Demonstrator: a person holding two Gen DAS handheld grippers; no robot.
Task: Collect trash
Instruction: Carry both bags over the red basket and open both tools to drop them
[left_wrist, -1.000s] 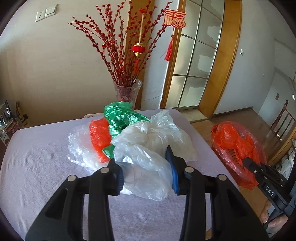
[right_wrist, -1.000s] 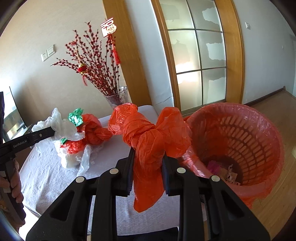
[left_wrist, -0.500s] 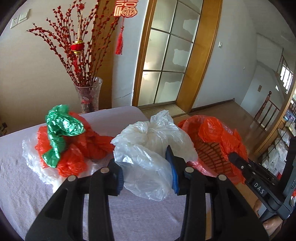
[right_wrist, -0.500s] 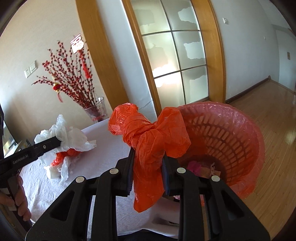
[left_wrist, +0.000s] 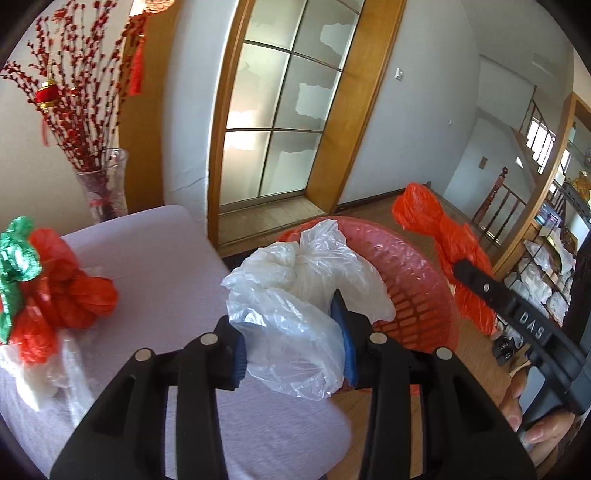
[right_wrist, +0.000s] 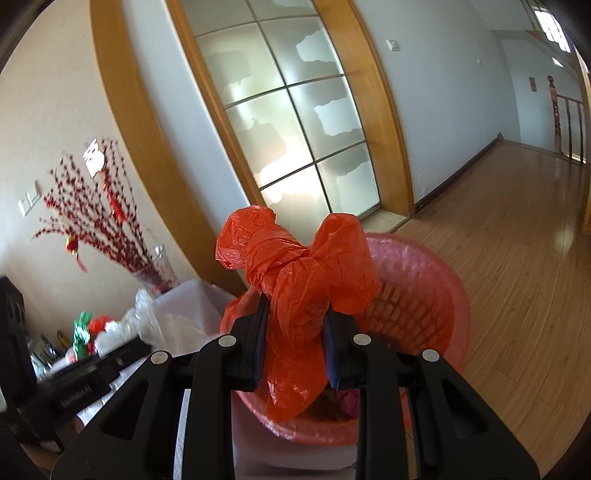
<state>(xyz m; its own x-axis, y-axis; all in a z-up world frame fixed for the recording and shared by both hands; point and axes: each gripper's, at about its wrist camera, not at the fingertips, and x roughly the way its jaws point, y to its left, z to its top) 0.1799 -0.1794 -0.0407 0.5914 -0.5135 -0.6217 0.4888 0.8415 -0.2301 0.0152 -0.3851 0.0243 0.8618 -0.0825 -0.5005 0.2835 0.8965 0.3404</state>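
The left gripper (left_wrist: 293, 338) is clenched on a crumpled white bag (left_wrist: 295, 295) and the right gripper (right_wrist: 295, 343) on a knotted orange bag (right_wrist: 299, 280), each wad pinched between its fingers. This looks like the carry-to-bin step: the pink basket (right_wrist: 424, 295) lies just beyond and below both sets of fingertips. Next, each wad likely needs to sit over the basket's mouth before the fingers let go.

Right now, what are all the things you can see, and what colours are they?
Clear bag: one, whitish, pinched in the left gripper.
Orange bag: one, knotted, pinched in the right gripper.
Basket: one, pink, on the floor beside the table, some scraps inside.
Bag pile: red, green and clear, on the table.
Table: one, pale cloth.
Vase: one, glass, red twigs, at the table's far edge.
Door: frosted glass, wooden frame.
Left gripper: black.
Right gripper: black.
Hand: one, on the right gripper.
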